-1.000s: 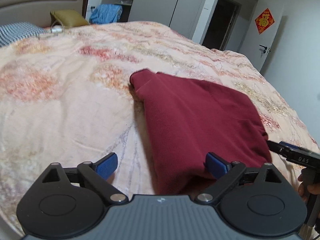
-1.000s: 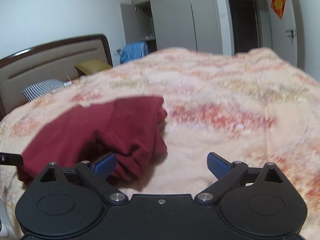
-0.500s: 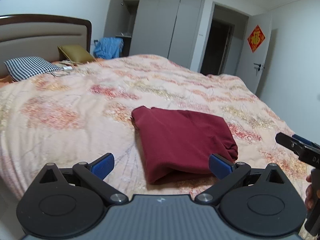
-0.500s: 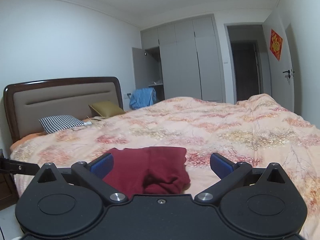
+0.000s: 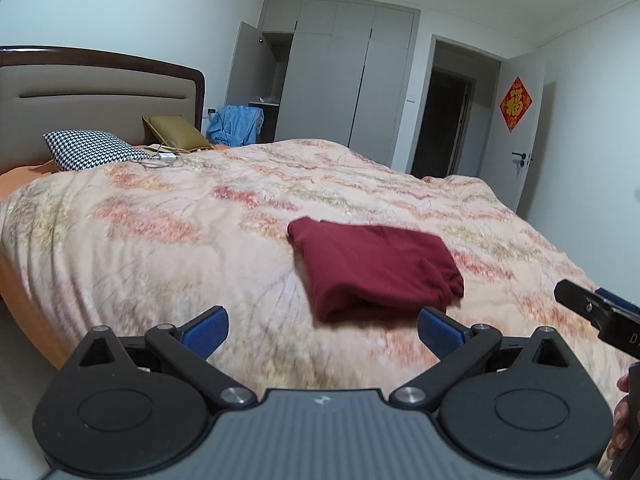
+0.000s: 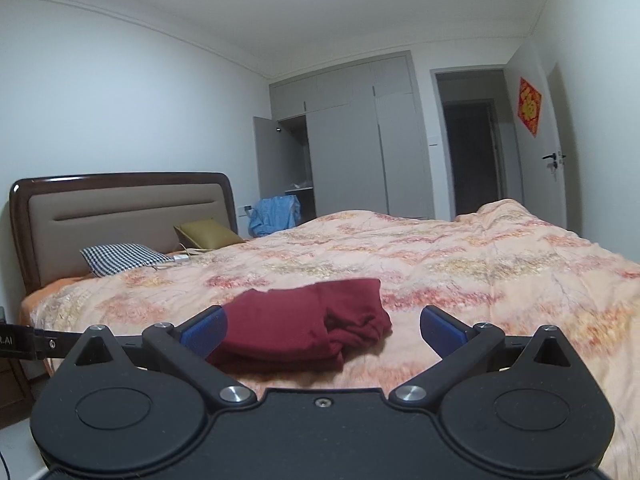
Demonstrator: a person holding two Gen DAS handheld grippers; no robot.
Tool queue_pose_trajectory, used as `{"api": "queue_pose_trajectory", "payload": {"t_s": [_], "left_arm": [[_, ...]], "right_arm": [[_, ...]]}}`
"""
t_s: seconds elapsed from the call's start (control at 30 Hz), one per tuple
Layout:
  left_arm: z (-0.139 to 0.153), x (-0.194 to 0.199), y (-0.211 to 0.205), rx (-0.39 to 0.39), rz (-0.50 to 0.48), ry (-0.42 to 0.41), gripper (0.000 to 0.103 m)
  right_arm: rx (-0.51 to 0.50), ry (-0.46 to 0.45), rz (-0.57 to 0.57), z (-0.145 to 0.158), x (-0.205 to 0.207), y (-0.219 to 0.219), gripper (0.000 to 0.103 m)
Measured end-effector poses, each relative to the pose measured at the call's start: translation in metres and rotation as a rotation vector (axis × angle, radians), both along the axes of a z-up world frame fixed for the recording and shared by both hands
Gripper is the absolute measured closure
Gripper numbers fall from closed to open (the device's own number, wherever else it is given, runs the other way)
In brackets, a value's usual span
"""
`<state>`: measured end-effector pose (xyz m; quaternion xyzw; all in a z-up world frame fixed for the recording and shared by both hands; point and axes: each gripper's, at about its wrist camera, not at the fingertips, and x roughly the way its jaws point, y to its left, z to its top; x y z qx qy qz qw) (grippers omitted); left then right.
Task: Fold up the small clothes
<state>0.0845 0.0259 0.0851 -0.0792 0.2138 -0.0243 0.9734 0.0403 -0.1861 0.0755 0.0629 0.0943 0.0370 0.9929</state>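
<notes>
Checked cloth is showing far left where a pillow [image 5: 94, 151] is leaning at the headboard [image 5: 100, 92], with an olive cushion [image 5: 176, 132] beside it. The left hand-held gripper [image 5: 322, 330] is hovering with its blue pads spread wide, gripping nothing. A folded dark red garment [image 5: 372, 266] is lying on the floral quilt [image 5: 160, 232] of the bed, just beyond both tools. The right hand-held gripper [image 6: 323, 330] is likewise gaping wide, carrying nothing.
</notes>
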Motion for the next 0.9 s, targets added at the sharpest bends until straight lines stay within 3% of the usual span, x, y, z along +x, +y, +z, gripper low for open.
{"api": "queue_pose_trajectory", "payload": {"t_s": [0.33,0.53,0.9], "left_arm": [[-0.032,-0.044,0.006,0.007,0.034,-0.042,0.0],[-0.046,-0.057,0.021,-0.028,0.065,-0.035,0.0],[-0.047,-0.067,0.018,0.016,0.063,-0.051,0.0]], "right_arm": [[-0.054,-0.017,-0.133,-0.032,-0.045,0.026,0.0],[-0.11,-0.02,-0.111,-0.038,-0.052,0.039,0.0],[-0.118,-0.027,-0.116,-0.039,-0.053,0.04,0.0]]}}
